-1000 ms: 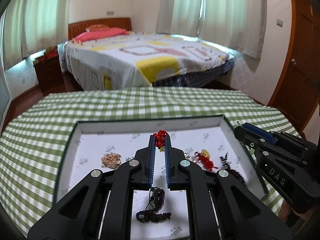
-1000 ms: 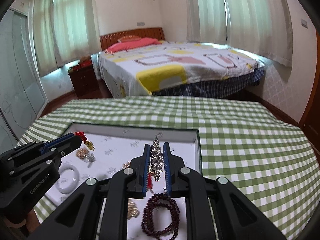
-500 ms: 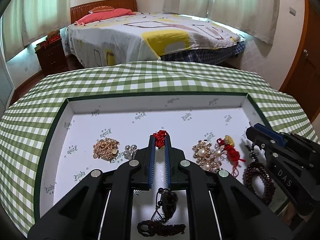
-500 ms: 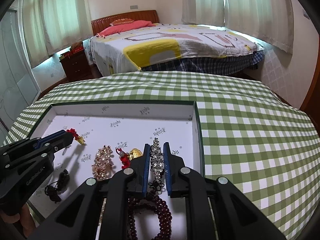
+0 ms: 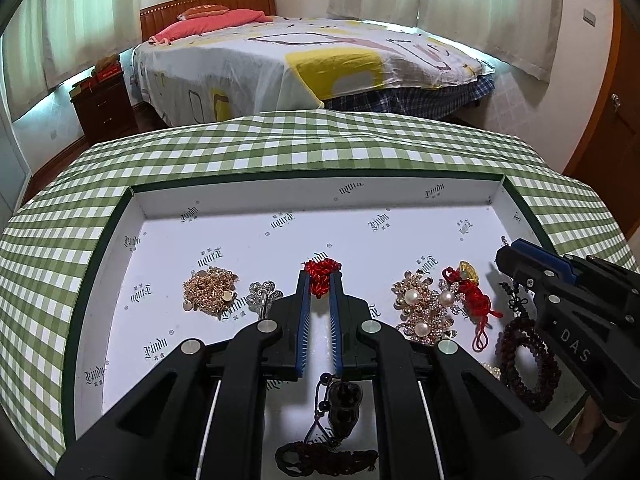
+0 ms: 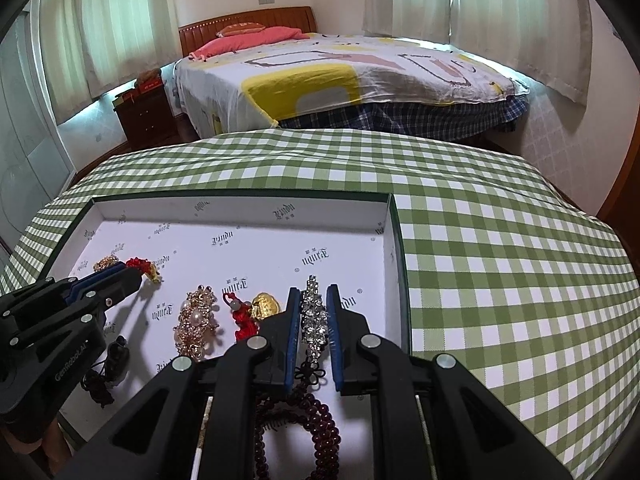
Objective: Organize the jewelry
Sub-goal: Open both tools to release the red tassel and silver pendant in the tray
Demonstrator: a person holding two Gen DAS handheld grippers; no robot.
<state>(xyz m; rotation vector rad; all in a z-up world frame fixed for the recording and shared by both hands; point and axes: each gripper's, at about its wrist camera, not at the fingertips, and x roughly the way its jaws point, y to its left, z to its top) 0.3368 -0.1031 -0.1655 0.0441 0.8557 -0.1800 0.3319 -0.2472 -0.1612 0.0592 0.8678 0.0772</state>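
Note:
A shallow white tray (image 5: 248,204) (image 6: 240,208) with a dark green rim lies on the green checked tablecloth. My left gripper (image 5: 320,280) is shut on a red knotted cord charm (image 5: 322,274) above the tray's middle; from the right wrist view the same gripper (image 6: 138,270) shows a gold bead hanging off the charm (image 6: 152,274). My right gripper (image 6: 313,296) is shut on a rhinestone piece (image 6: 314,316) near the tray's right wall. It appears in the left wrist view (image 5: 508,254) too, at the right edge.
In the tray lie a gold chain pile (image 5: 208,290), a silver brooch (image 5: 262,292), a pearl brooch (image 5: 420,306), a red knot with gold charm (image 5: 468,288), dark red beads (image 5: 526,360) and a dark pendant on cord (image 5: 340,396). A bed (image 5: 300,52) stands beyond the table.
Both grippers have dropped and tipped down toward the tray, each holding its piece. The tray now fills more of both views.

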